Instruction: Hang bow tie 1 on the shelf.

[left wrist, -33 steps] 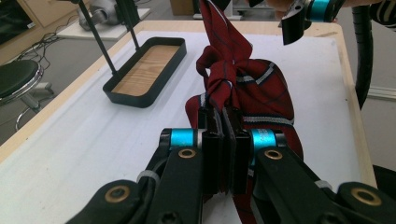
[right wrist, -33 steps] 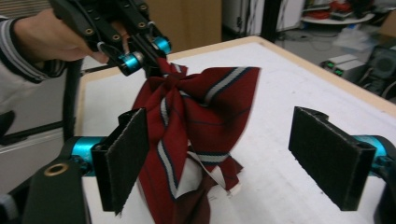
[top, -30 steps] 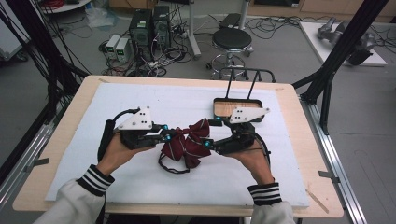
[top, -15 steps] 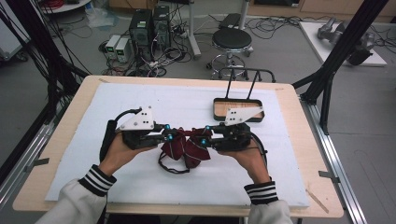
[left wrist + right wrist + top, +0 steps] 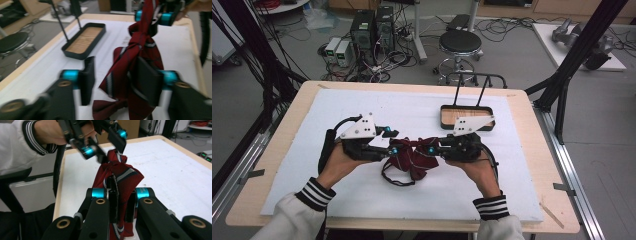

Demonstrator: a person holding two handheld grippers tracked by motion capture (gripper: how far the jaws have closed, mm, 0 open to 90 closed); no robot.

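Two tongs meet over the dark red striped fabric necktie [image 5: 412,156], bunched just in front of the black wooden-floored tray [image 5: 464,116]. Right tongs [image 5: 121,203] clamp a fold; left tongs [image 5: 115,76] stand open around another. Close them fully before pulling.
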